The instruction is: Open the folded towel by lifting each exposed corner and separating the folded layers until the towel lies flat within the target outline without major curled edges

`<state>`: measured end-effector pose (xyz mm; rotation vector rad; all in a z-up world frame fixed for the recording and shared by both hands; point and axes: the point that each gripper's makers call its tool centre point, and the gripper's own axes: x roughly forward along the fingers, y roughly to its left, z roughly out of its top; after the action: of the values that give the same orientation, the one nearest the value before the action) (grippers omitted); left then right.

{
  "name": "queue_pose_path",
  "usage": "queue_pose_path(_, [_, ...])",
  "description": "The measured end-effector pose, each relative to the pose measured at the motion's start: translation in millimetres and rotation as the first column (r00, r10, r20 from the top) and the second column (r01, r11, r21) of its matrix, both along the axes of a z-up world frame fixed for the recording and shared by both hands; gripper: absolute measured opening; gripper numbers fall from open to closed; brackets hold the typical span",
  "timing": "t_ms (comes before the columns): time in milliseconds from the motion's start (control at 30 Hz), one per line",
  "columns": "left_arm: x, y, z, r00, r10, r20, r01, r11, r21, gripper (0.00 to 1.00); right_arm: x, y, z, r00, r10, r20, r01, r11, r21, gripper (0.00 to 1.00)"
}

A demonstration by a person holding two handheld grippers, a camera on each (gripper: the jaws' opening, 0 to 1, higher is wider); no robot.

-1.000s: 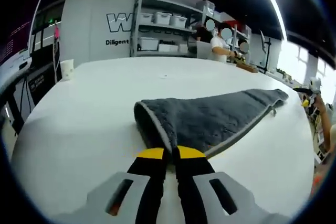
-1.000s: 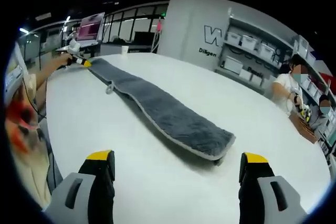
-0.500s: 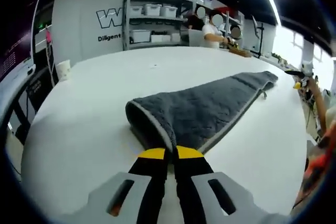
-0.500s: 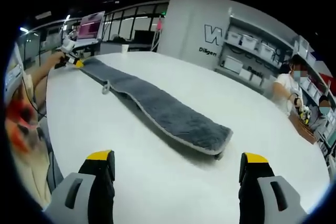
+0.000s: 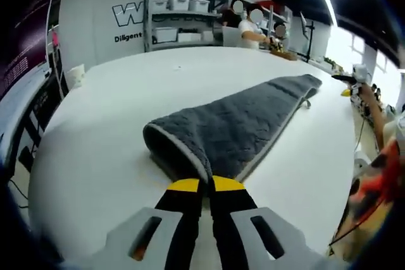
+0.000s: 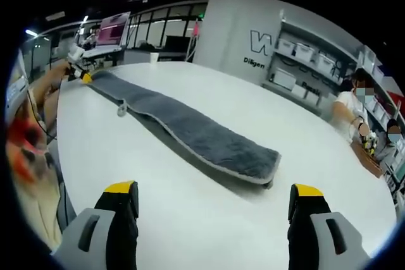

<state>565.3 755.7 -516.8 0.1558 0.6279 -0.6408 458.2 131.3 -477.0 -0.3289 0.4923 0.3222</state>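
Observation:
A long dark grey towel [image 5: 234, 124] with a pale border lies stretched across the white round table [image 5: 114, 131]. My left gripper [image 5: 205, 184] is shut on its near end, where the fabric bunches up between the yellow-tipped jaws. In the right gripper view the same towel [image 6: 190, 128] runs as a narrow strip from the far left to the middle, its free end [image 6: 262, 169] slightly raised off the table. My right gripper [image 6: 215, 197] stands wide open in front of that free end, not touching it. The left gripper [image 6: 79, 74] shows small at the towel's far end.
A white paper cup [image 5: 76, 75] stands at the table's left edge. Shelves with white bins [image 5: 180, 20] line the back wall. People [image 6: 354, 109] work at a bench beyond the table. A person's sleeve [image 6: 25, 150] is at the left of the right gripper view.
The left gripper has pulled its end of the towel away, so the strip has slid and stretched along the table. The right gripper has stayed open and nearly still.

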Motion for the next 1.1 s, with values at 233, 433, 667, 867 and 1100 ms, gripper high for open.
queue_pose_path(233, [-22.6,3.4,-2.4,1.0,0.014,-0.027,-0.014,1.0,-0.017,0.03,1.2,3.1,-2.0,1.0,0.008,-0.003,-0.008,1.0,0.0,0.99])
queue_pose_path(433, [-40.2,6.0,-2.0,0.999,0.006,-0.044,-0.006,1.0,-0.004,0.03,2.5,4.1,-3.7,1.0,0.012,-0.011,-0.013,1.0,-0.001,0.99])
queue_pose_path(667, [-46.5,19.2,-2.2,0.998,0.032,-0.048,-0.032,0.999,-0.002,0.03,5.8,9.0,-6.2,1.0,0.024,-0.014,-0.024,1.0,0.005,0.99])
queue_pose_path(867, [-48.4,27.9,-2.8,0.997,0.052,-0.052,-0.052,0.999,0.002,0.03,7.3,11.3,-8.0,0.999,0.031,-0.019,-0.031,1.0,0.007,0.99])
queue_pose_path(1100, [-43.1,27.2,-1.2,0.999,0.042,0.007,-0.042,0.999,0.031,0.12,9.5,11.2,-7.8,0.999,0.032,-0.02,-0.032,0.999,0.017,0.99])
